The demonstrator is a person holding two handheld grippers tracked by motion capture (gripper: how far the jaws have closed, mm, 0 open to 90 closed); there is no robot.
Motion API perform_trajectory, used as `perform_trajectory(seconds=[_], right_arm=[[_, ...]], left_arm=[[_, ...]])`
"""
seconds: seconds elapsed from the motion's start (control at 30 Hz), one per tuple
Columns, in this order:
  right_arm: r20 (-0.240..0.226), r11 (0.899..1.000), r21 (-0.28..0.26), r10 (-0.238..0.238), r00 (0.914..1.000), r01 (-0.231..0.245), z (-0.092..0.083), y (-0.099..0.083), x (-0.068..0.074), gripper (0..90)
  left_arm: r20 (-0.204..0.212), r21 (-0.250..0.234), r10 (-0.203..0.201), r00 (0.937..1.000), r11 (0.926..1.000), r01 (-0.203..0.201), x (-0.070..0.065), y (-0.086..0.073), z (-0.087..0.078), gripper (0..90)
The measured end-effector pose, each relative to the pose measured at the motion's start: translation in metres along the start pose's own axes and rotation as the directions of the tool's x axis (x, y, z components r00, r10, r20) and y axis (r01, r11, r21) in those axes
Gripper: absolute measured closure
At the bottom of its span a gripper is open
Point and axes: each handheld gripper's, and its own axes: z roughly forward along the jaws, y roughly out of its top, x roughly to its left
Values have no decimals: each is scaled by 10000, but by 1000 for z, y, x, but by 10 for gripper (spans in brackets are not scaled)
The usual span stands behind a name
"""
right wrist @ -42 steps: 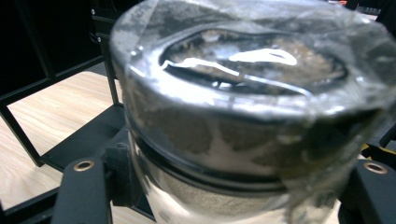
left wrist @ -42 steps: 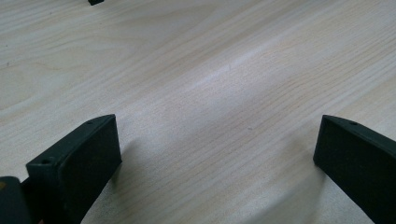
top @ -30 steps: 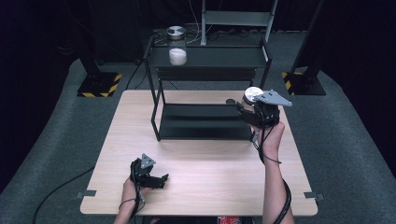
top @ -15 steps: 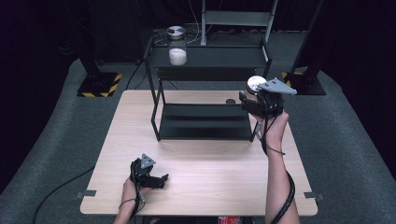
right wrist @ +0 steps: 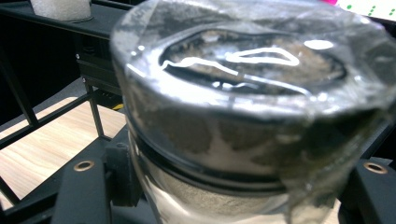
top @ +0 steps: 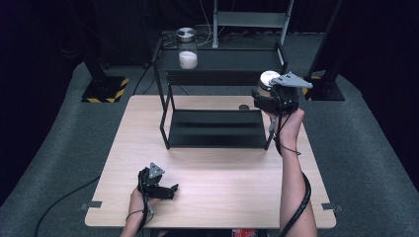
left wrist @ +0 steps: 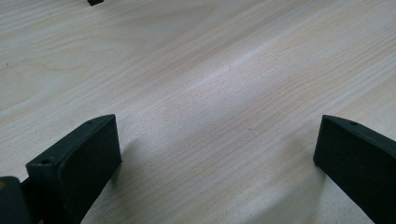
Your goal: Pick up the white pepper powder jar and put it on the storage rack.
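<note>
Right gripper (top: 267, 98), seen from the high view, is raised at the right end of the black two-tier rack (top: 217, 129), near the level of its upper shelf (top: 222, 58), with its jaws clamped on a glass jar with a metal lid (top: 268, 80). A second jar of white powder (top: 187, 48) stands at the left end of that shelf. The jar in hand sits close to the rack's right post, so a careless swing inward could knock glass against metal. The left gripper (top: 170, 190) lies low on the wooden table (top: 222, 197) near the front edge, well apart from the rack, too far off to steady anything.

Left gripper view: its two black jaws stand spread wide over bare wood grain, nothing between them.

Right gripper view: the jar (right wrist: 252, 107) looms large between the jaws, its lid tilted toward the camera, pale powder visible through the wall below the collar. The pads grip the smooth glass body below the lid, and I judge this the main risk: slick glass with a heavy fill could slide or tip in the pinch. The other jar (right wrist: 60, 9) sits at the shelf's far end, leaving room to set this one down.
</note>
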Motion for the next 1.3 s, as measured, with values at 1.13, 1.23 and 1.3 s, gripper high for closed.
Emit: perform_trajectory(seconds=[1.13,1.23,1.3], right_arm=[[253,9997,-220,113,9996,-107,4,44,-8,302],[249,9996,-264,148,9996,-142,4,48,-9,302],[280,9995,-273,163,9995,-156,4,51,-9,302]], left_arm=[[3,-2,-4,10000,10000,4,0,0,0,2],[6,1,-5,10000,10000,5,0,0,0,2],[5,-12,-19,10000,10000,19,0,0,0,2]])
